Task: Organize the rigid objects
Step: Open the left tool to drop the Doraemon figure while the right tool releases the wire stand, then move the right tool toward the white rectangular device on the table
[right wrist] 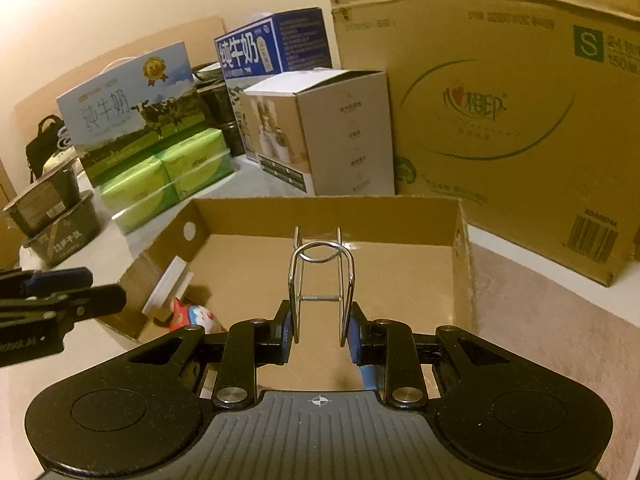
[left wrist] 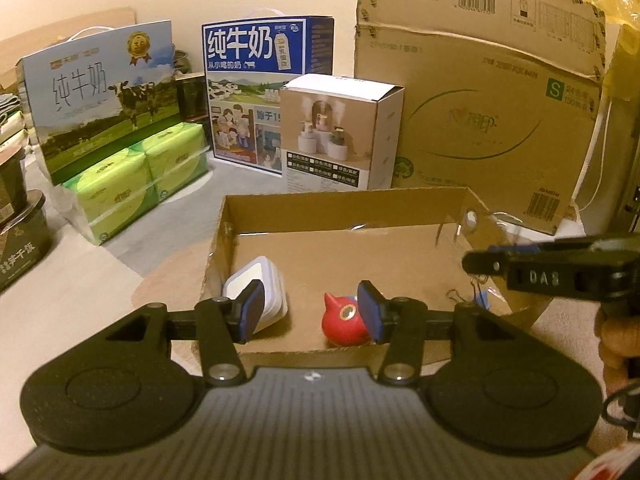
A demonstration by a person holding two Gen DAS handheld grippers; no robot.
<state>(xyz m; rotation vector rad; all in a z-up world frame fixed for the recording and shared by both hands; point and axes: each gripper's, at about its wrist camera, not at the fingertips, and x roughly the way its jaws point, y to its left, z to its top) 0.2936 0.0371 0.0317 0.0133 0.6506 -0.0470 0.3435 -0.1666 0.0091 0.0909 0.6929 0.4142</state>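
A shallow open cardboard box (left wrist: pixel 344 204) sits on the table in front of both grippers and also shows in the right wrist view (right wrist: pixel 462 248). Inside it lie a white lidded container (left wrist: pixel 256 280) and a red bird-shaped toy (left wrist: pixel 340 322); both show in the right wrist view, the container (right wrist: pixel 168 284) and the toy (right wrist: pixel 182 314). My left gripper (left wrist: pixel 310 310) is open and empty above the box's near edge. My right gripper (right wrist: pixel 320 332) is shut on a silver wire rack (right wrist: pixel 322 276), held over the box.
Behind the box stand a white humidifier carton (left wrist: pixel 340 132), a blue milk carton (left wrist: pixel 256 80), a cow-print milk carton (left wrist: pixel 100 92) on green tissue packs (left wrist: pixel 136 188), and a large cardboard carton (left wrist: pixel 480 92). Dark food tubs (left wrist: pixel 20 240) sit at the left.
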